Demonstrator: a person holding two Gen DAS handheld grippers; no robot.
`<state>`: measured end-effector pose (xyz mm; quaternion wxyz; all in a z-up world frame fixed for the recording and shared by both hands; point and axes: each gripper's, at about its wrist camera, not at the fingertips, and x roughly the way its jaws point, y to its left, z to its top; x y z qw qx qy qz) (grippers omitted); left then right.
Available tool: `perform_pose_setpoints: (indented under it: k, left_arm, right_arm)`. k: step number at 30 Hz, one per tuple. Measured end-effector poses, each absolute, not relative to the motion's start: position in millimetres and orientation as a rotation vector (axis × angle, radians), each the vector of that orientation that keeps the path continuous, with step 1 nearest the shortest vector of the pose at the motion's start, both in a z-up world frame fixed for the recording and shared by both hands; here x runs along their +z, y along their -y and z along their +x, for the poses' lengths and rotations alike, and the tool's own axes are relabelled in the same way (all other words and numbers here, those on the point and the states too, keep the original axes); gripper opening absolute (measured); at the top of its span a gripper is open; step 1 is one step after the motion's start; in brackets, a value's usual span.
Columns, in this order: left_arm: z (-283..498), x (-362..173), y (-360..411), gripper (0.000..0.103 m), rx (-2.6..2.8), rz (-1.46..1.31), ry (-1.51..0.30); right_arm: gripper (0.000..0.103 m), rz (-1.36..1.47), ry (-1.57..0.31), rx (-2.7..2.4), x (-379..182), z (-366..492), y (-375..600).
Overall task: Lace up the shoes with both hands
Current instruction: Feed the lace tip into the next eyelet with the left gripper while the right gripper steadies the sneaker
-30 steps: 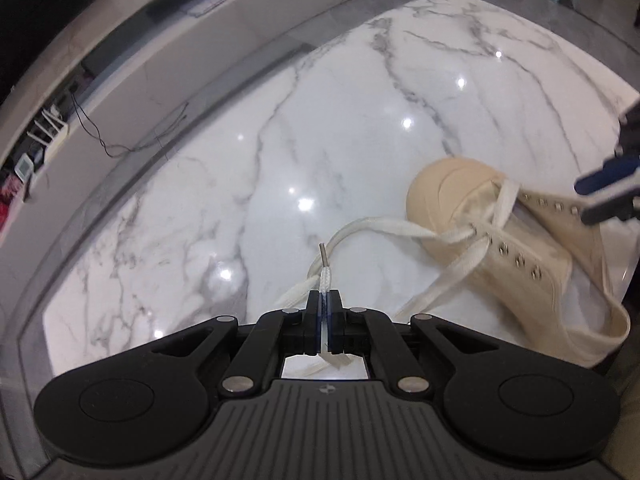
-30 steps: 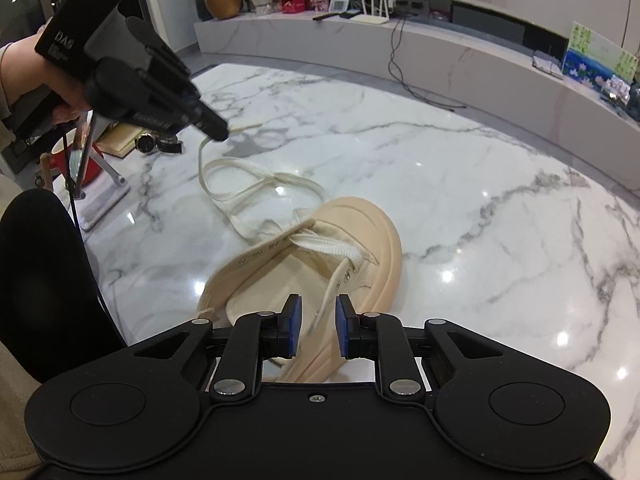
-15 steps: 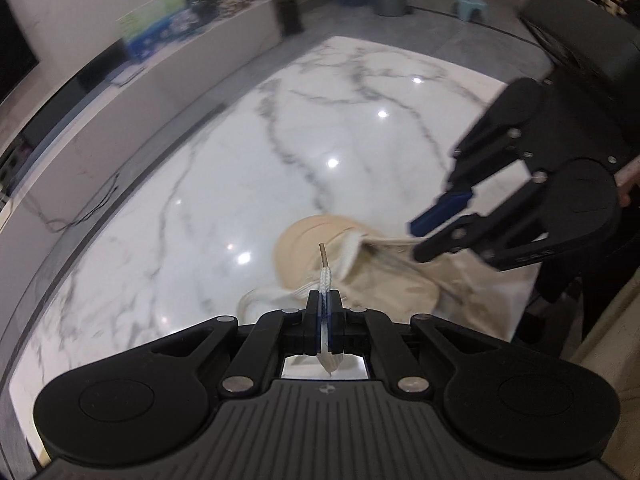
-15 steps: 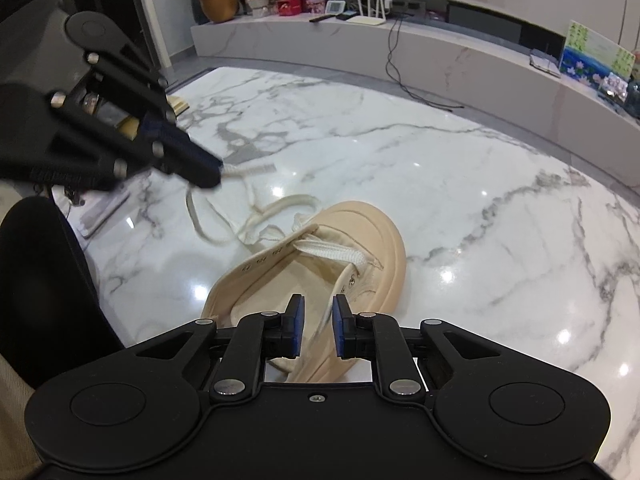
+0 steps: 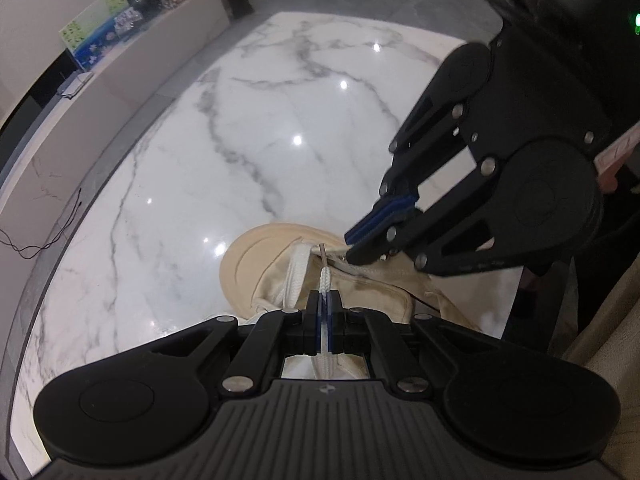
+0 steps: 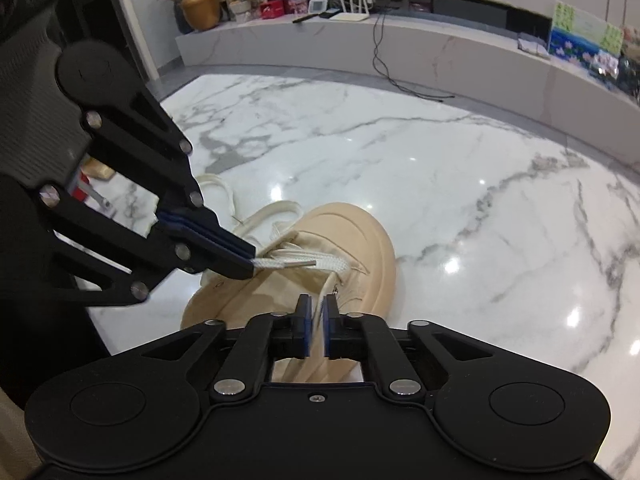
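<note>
While the left claw is clamped on the white lace just behind its stiff tip, that tip sticks out bare over the top of the shoe, close to the eyelet row; contact with an eyelet cannot be told. Right claw: jaws almost together, a narrow gap left, a strip of lace or shoe edge running up between them; from the left wrist view its pads sit pressed together at the shoe's right edge. Whether it truly pinches that edge cannot be told. Shoe: beige, thick-soled, lying on the white marble surface, toe pointing away from both claws. Slack lace loops lie on the surface to the far left of the shoe.
</note>
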<state>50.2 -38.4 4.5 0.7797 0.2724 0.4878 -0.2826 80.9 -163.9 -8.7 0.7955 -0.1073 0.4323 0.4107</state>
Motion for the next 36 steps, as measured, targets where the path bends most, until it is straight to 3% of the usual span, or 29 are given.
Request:
perform_pose_setpoints:
  k: [14, 36]
  left_arm:
    - [61.5, -15.9, 47.9, 0.001, -0.635, 0.658, -1.125]
    - [67.4, -16.6, 49.6, 0.001, -0.623, 0.646, -1.094]
  right_arm:
    - [0.003, -0.173, -0.959, 0.882, -16.4, 87.2, 176.2]
    - [0.003, -0.203, -0.95, 0.898, -14.1, 85.7, 172.8]
